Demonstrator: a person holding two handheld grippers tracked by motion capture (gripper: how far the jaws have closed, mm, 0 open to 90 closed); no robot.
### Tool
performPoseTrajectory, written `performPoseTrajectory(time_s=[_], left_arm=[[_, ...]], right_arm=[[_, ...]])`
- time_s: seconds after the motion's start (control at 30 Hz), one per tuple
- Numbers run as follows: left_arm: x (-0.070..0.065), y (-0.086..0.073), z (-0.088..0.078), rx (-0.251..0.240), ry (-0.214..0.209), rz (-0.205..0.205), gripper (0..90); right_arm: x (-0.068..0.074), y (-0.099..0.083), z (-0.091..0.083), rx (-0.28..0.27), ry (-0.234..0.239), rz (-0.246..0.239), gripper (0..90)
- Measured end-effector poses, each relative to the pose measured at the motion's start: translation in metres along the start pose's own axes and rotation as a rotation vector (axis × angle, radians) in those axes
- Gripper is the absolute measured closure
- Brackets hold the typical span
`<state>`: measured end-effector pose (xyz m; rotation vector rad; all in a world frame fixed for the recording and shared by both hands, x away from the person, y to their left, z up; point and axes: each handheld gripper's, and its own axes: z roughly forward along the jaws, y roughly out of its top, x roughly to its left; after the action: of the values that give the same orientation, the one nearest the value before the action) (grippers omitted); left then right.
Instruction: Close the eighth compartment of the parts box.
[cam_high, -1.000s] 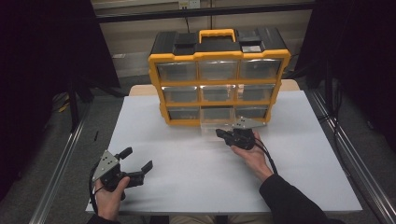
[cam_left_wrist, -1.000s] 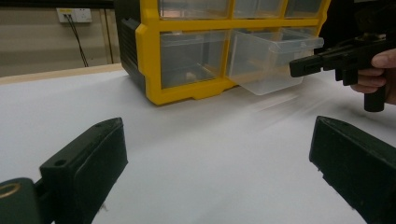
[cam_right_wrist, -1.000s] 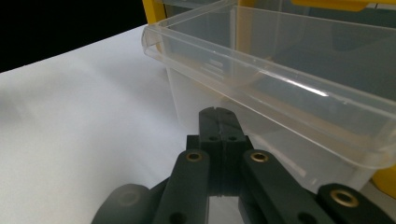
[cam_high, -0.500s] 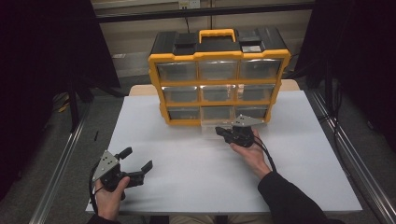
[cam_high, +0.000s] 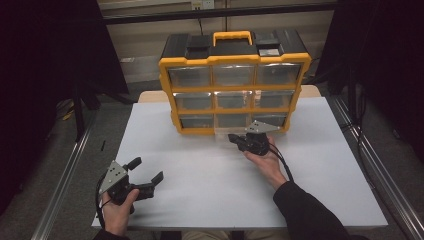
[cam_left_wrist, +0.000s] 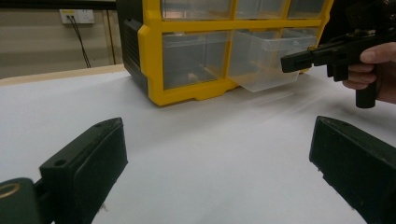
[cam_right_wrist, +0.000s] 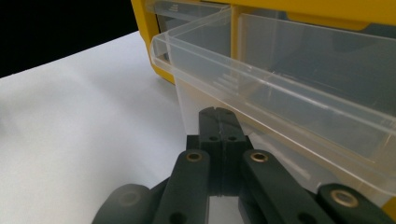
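Your right gripper (cam_high: 234, 138) has its jaws pressed flat together with nothing between them. In the right gripper view (cam_right_wrist: 218, 115) the tips sit right at the front wall of the clear drawer (cam_right_wrist: 280, 93), just under its rim. Compared with a second ago almost nothing has shifted: the gripper holds the same spot in front of the bottom row and the drawer sticks out about as far as it did. So treat this as a pause at the drawer's front, not progress in or out.

The drawer (cam_high: 227, 132) is the middle one of the bottom row, drawn part way out of the yellow organizer (cam_high: 235, 60), which stands at the middle of the tabletop's far edge. It looks empty (the clear plastic makes that hard to judge). From the left gripper view you can see it tip slightly downward (cam_left_wrist: 266, 60).

Your left gripper (cam_high: 147, 169) rests near the tabletop's (cam_high: 320, 175) near left corner, jaws spread wide and holding nothing, unmoved.

With closed tips you can probably only push or hook, so whichever way the drawer must go, keep the contact square to its front.
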<state>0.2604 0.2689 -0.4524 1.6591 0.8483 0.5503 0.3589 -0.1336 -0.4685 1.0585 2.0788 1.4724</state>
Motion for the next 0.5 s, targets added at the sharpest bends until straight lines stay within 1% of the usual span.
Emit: performPoseTrajectory(time_s=[0.07,0.17,0.2,0.5], left_arm=[[0.0007,0.0002,-0.001,-0.003,0.004,0.006,3.9],[-0.0001,0.0002,-0.0007,-0.005,0.0,-0.004,3.9],[0.0,0.0003,-0.0006,-0.005,0.001,0.001,3.9],[-0.0006,0.0002,-0.0001,-0.006,-0.003,0.003,3.9]], right_arm=[[0.0001,0.0019,0.0021,0.0,0.0,-0.003,90.0],[0.0008,0.0021,0.0028,-0.001,-0.001,-0.003,90.0],[0.0005,0.002,0.0031,-0.003,0.0,-0.002,90.0],[-0.0028,0.0034,0.006,-0.004,-0.011,-0.004,90.0]])
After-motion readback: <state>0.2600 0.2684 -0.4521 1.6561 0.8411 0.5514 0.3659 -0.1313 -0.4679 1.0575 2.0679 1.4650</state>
